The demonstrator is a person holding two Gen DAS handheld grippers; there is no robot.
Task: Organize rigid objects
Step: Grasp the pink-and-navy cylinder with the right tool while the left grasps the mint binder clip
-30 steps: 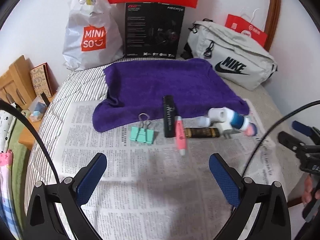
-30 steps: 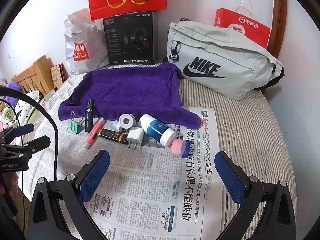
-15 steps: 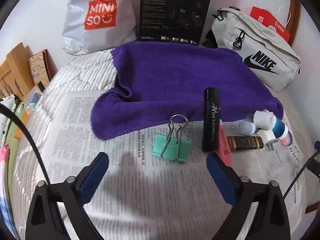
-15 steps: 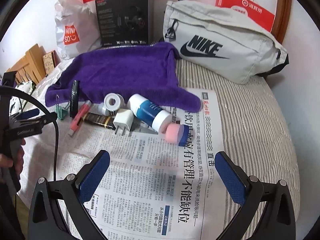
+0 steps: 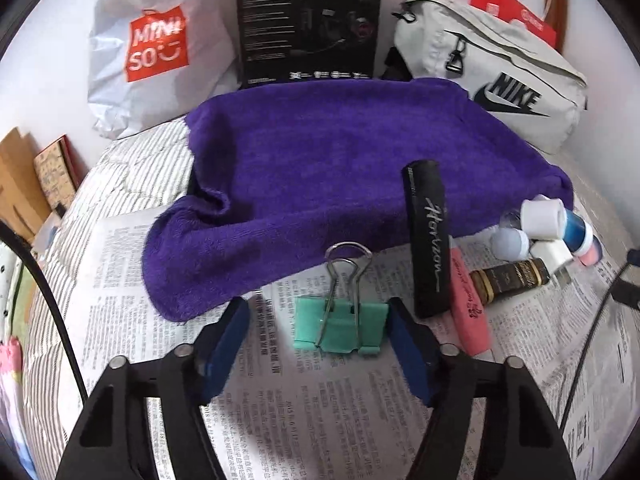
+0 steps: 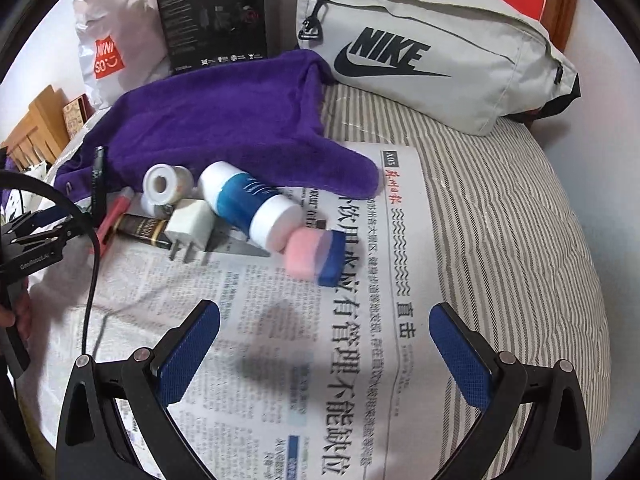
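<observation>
A mint green binder clip (image 5: 340,326) lies on the newspaper (image 5: 304,408) between the fingers of my left gripper (image 5: 318,322), which is open around it; the right pad looks close to the clip, the left pad stands apart. To its right lie a black tube (image 5: 426,236), a pink marker (image 5: 468,300) and a dark gold-banded tube (image 5: 508,278). My right gripper (image 6: 324,340) is open and empty above the newspaper, short of a pink and blue sponge (image 6: 316,254), a blue and white bottle (image 6: 250,204), a white plug (image 6: 190,226) and a white tape roll (image 6: 162,184).
A purple towel (image 5: 340,160) lies behind the objects. A grey Nike bag (image 6: 436,48), a black box (image 5: 308,20) and a white Miniso bag (image 5: 152,44) stand at the wall. The striped mattress (image 6: 500,208) extends right. A wooden headboard (image 5: 20,184) is at left.
My left gripper has moved forward and down to the binder clip and narrowed around it. My right gripper has moved closer to the bottle and sponge.
</observation>
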